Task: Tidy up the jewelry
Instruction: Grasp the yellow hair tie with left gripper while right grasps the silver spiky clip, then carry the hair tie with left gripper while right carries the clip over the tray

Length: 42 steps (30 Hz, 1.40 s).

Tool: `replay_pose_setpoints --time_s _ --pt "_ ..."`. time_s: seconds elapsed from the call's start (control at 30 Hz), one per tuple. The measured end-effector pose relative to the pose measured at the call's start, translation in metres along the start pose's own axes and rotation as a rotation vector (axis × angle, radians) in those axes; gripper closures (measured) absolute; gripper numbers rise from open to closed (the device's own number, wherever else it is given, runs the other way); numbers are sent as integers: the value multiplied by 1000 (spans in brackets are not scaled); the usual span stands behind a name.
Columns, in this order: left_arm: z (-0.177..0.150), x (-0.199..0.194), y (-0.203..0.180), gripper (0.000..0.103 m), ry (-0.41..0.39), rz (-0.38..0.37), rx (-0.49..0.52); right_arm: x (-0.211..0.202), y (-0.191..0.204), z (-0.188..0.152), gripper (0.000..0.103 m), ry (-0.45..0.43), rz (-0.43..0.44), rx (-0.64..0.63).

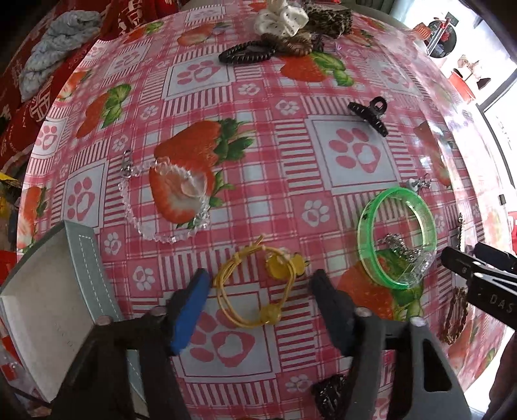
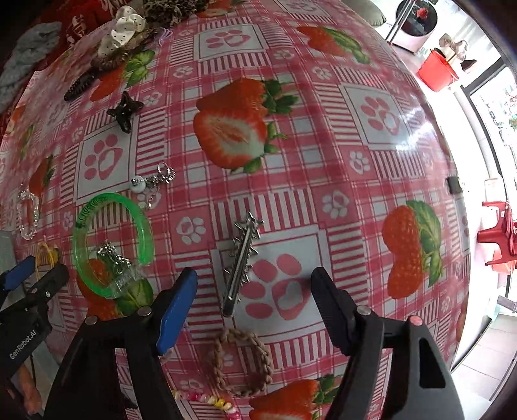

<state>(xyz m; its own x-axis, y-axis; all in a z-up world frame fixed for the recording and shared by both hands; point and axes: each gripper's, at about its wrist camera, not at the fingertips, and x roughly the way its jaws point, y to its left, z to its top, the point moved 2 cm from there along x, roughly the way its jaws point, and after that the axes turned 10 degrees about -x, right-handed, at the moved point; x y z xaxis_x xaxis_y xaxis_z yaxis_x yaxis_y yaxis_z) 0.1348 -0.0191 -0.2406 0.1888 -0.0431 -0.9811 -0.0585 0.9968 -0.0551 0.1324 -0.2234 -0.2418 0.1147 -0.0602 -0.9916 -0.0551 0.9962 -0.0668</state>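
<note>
A yellow elastic hair tie (image 1: 270, 315) with yellow beads lies on the strawberry tablecloth (image 1: 258, 145). My left gripper (image 1: 261, 276) points down over it, open, one finger on each side of the tie and neither pad touching it. A spiky silver hair clip (image 2: 240, 265) lies between the fingers of my right gripper (image 2: 254, 274), which is also open and clear of the clip. A green bangle (image 1: 363, 248) (image 2: 146, 236) with a silver chain inside it sits between the two grippers. A brown braided bracelet (image 2: 242, 365) lies just below the clip.
An open grey box (image 1: 48, 307) stands at the left. A clear bead bracelet (image 1: 164, 206), a black claw clip (image 1: 370, 114), a keychain (image 2: 152, 184) and a coloured bead string (image 2: 219, 404) lie around. Scrunchies (image 1: 281, 19) pile at the far edge.
</note>
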Motion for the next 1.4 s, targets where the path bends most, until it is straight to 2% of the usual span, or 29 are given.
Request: replay_pose_setpoints --time_s 0.03,0.13,0.2,0.27,0.33,0.37,0.5,0.63,0.77,0.97,1.13,1.4 --pt "1 0 -2 44 -2 0 5 -1 2 2 35 -5 -1 -6" --pt "-1 -2 -11 66 -10 3 10 -4 15 0 44 -16 -6 -23" --pt "0 -1 -15 92 -9 4 9 -4 18 1 49 -19 -2 -18" --pt "2 -1 -15 92 4 -25 -3 -5 20 1 58 -22 1 -14" --pt "-1 -7 -18 92 7 -49 -8 -6 22 4 85 -27 9 -24" --pt "0 -7 -17 92 6 -60 -11 -6 23 5 87 -26 6 -31" --pt "-7 -21 -10 92 3 -94 -22 -9 20 -6 88 -38 23 -19" --pt "-9 -40 -6 92 -14 -122 -26 -16 6 -20 88 -71 95 23" --pt "-12 -60 -9 92 -30 -141 -31 -30 -6 -24 88 -97 145 32" --pt "-20 -82 6 92 -66 -164 -62 -58 -13 -27 88 -124 205 26" --pt "-30 -98 32 92 -88 -155 -109 -80 33 -55 88 -143 249 -32" --pt "-46 -110 101 92 -118 -75 -220 -107 111 -34 88 -171 358 -179"
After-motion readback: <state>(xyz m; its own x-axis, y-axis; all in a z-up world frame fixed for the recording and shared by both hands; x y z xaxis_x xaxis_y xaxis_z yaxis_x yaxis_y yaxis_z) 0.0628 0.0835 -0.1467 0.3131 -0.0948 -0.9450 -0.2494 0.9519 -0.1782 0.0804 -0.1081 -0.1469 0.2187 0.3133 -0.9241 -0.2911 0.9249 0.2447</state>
